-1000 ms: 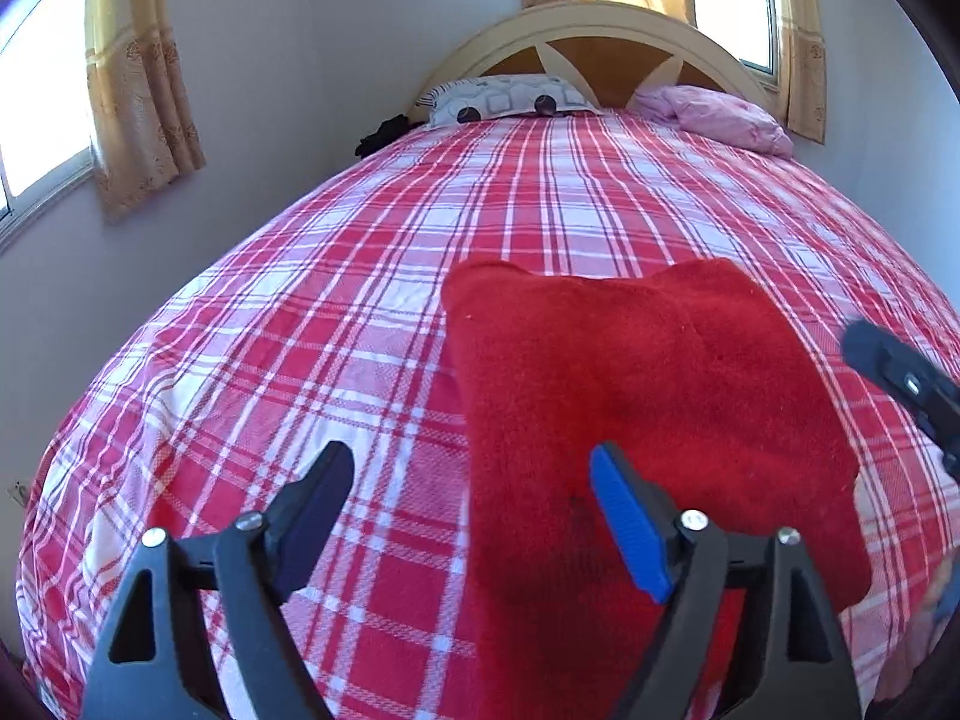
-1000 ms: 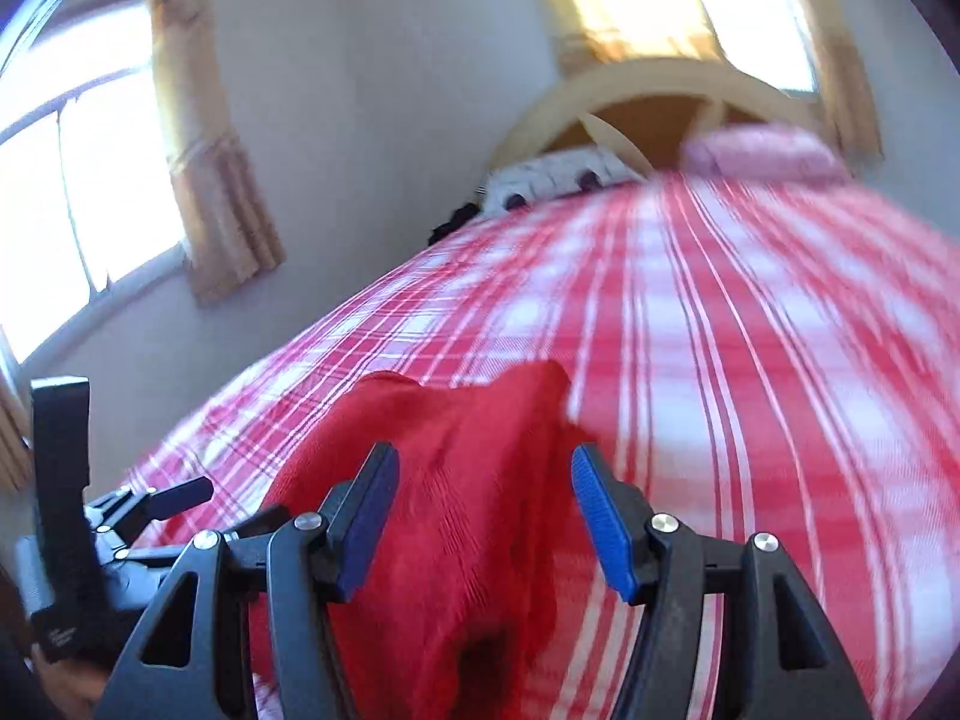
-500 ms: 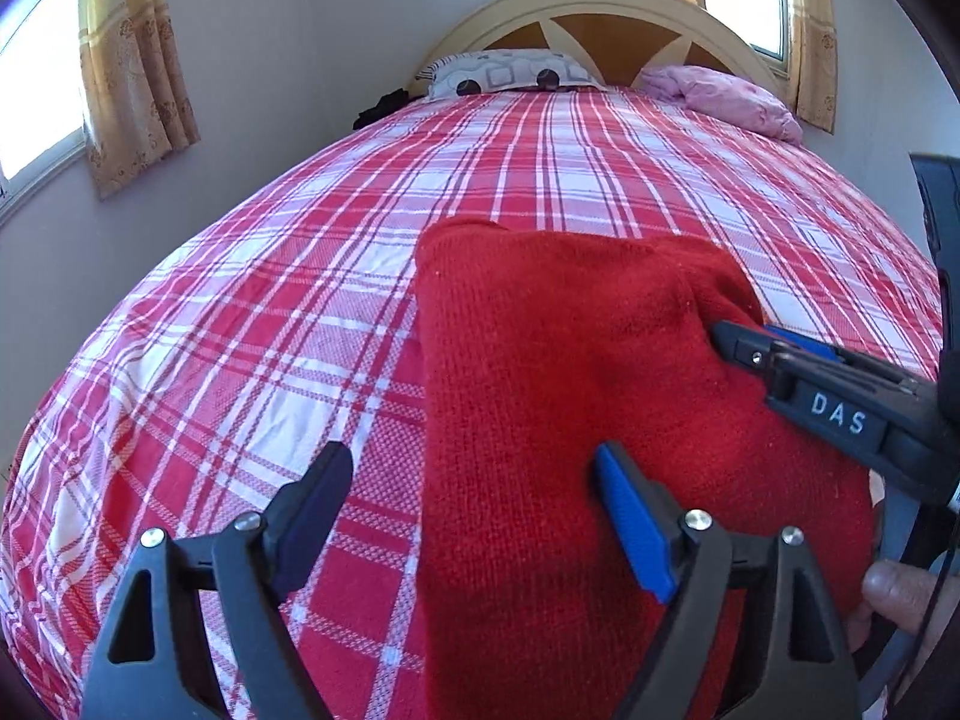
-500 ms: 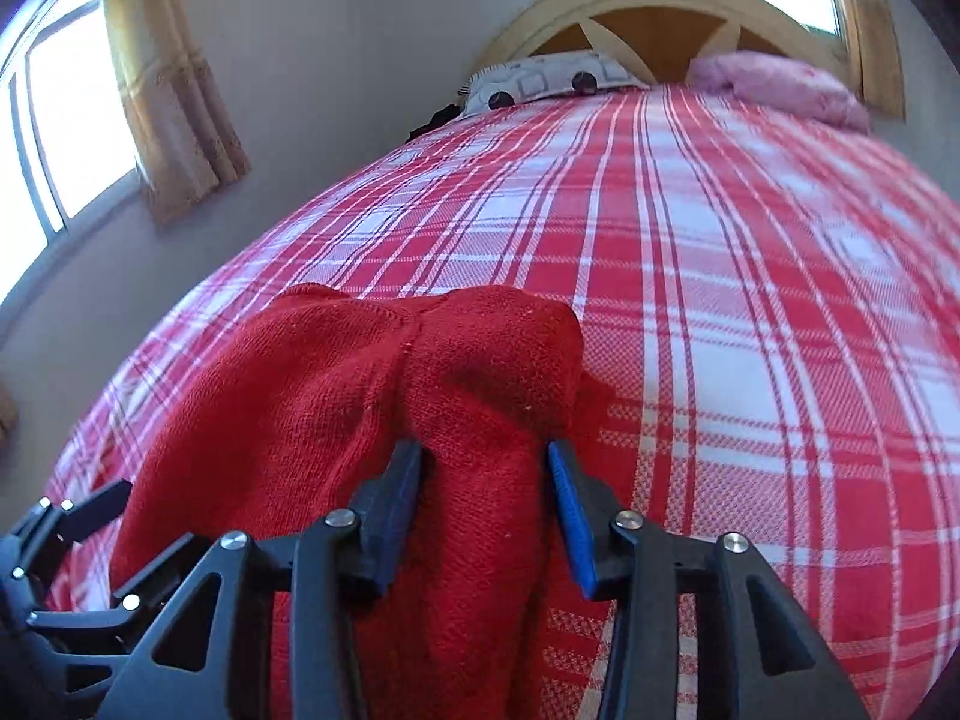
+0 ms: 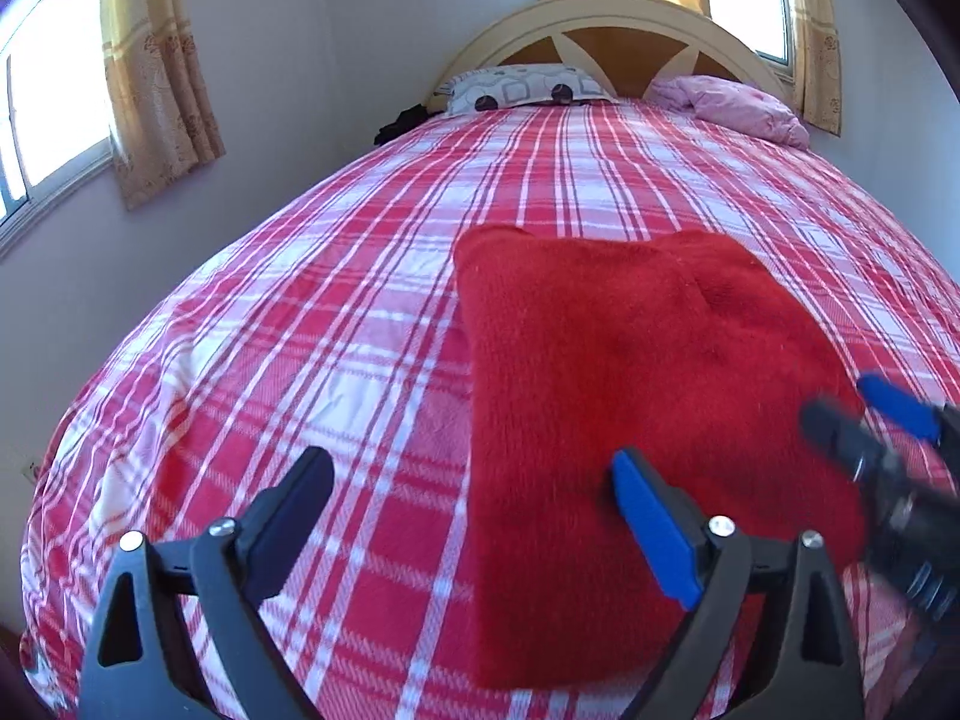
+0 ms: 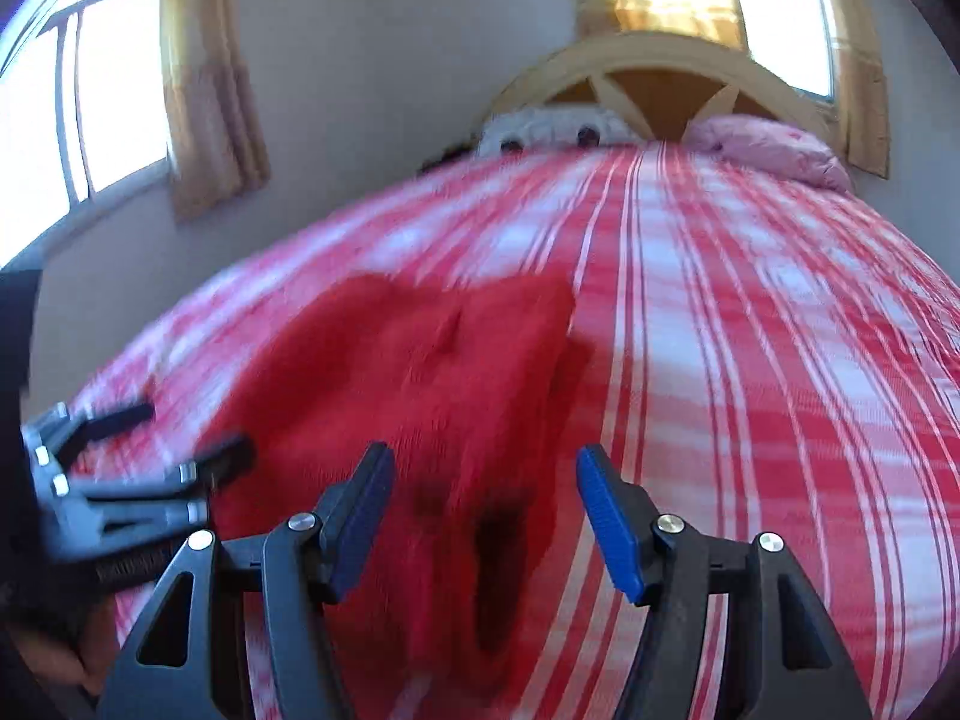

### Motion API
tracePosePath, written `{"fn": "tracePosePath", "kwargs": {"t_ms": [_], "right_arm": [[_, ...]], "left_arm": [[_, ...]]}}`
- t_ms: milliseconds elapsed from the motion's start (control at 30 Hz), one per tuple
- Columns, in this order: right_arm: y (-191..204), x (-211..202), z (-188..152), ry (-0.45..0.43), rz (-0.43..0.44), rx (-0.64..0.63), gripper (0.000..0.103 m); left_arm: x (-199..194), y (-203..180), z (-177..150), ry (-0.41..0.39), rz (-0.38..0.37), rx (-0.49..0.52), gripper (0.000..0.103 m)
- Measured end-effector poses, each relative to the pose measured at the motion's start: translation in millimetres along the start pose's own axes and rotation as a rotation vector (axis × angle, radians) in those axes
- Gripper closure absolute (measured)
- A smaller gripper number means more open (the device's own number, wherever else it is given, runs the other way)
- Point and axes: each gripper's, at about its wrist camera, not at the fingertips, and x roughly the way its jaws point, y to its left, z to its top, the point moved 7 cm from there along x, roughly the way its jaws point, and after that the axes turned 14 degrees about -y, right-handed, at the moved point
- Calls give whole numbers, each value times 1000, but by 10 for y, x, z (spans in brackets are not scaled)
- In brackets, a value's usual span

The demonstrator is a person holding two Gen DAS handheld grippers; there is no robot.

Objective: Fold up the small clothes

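A red knitted garment (image 5: 630, 372) lies folded flat on the red plaid bed cover (image 5: 336, 360). My left gripper (image 5: 471, 480) hovers over the garment's near left edge. Its jaws are wide and still opening, and the pads touch nothing. In the blurred right wrist view, my right gripper (image 6: 483, 480) hangs above the garment (image 6: 432, 372) near its right edge. Its jaws are opening too, with cloth below them but not pinched. The right gripper (image 5: 852, 405) shows at the right edge of the left wrist view. The left gripper (image 6: 192, 429) appears at the far left of the right wrist view.
A patterned pillow (image 5: 528, 87) and a pink pillow (image 5: 732, 105) lie against the arched headboard (image 5: 624, 18). A dark item (image 5: 402, 120) sits by the wall. A curtained window (image 5: 156, 78) is on the left. Plaid cover (image 6: 750, 360) stretches to the right of the garment.
Half a second ago my right gripper pinched a fold of the red garment; it has let go and drawn back. My left gripper's jaws have widened a little.
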Motion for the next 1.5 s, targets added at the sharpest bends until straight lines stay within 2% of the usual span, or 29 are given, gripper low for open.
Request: {"fn": "tracePosePath", "kwargs": {"t_ms": [133,200,333,567,733,867,967,1033,1167,1233,1500], "right_arm": [[-20,-4,-336,96,17,54,39],[-62,-77,-345,91,22,98,39],[-76,-277,-338,77,1,106,39],[-53,-969,-100,-86,-37,114,38],[-80,-1505,210,-218,-63,146,29],[-86,-1940,529,-327,-72,169,23],[-43,-2321,754,-434,-85,170,17],[-5,-2473,828,-482,-112,160,12],[75,-2723,910,-572,-141,117,11],[120,-2749,894,-579,-145,98,10],[86,-2507,694,-473,-152,112,10]], "left_arm": [[-2,-39,-177,43,8,25,3],[-45,-46,-255,43,15,35,3],[-205,-19,-307,38,10,15,3],[-636,9,-244,-15,0,19,3],[-1050,-2,-64,-90,-30,-4,0],[-1403,20,184,-173,-18,-22,0],[-1598,63,312,-214,-38,-60,0],[-1737,81,375,-238,-51,-84,0],[-1932,84,446,-285,-48,-75,0],[-1997,68,466,-306,-35,-55,0],[-2020,77,446,-315,8,-38,0]]}}
